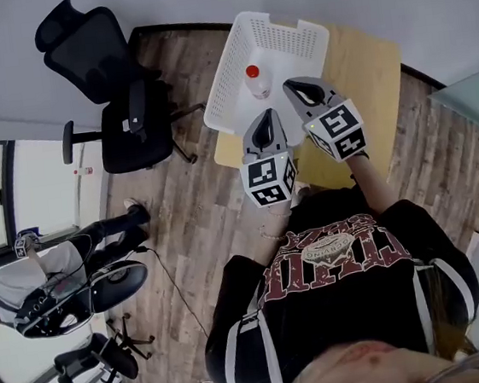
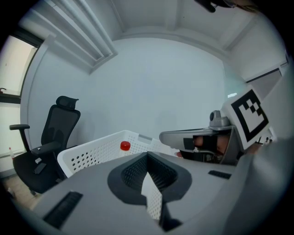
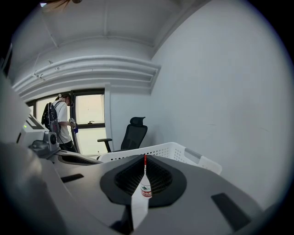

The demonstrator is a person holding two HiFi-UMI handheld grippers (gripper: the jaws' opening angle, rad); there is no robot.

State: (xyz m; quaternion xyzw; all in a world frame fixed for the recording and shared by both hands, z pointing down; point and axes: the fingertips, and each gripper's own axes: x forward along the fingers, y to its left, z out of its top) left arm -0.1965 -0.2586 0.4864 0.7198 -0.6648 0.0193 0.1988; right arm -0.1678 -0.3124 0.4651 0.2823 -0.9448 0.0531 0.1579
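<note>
We start at the left gripper (image 2: 147,155). Its fingers (image 2: 128,172) are pressed together at the tips and pinch nothing, and only a thin wedge of daylight is left behind the tips. Through that wedge we see the perforated wall of the white basket (image 1: 224,70). Over on the right gripper (image 3: 144,156), the fingers (image 3: 161,178) meet at the tips as well, and they are just as empty. Framed in the sliver between them is the bottle (image 3: 145,187), with its red cap lining up right at the tips.

From the head view, both grippers hang in the air side by side over the near end of the counter (image 1: 373,66). The left one points at the basket's near rim. The right one sits a little further forward, near the bottle but apart from it. The bottle stands upright inside the basket, towards the end nearer the grippers. The basket rests on the counter's left part, against the wall.

Each gripper carries its marker cube (image 1: 270,181) at the back, just ahead of the person's black shirt (image 1: 344,277).

Further out, a black office chair (image 1: 123,114) stands on the wooden floor (image 1: 192,213). A second person (image 3: 59,121) stands by the window (image 3: 89,124).
</note>
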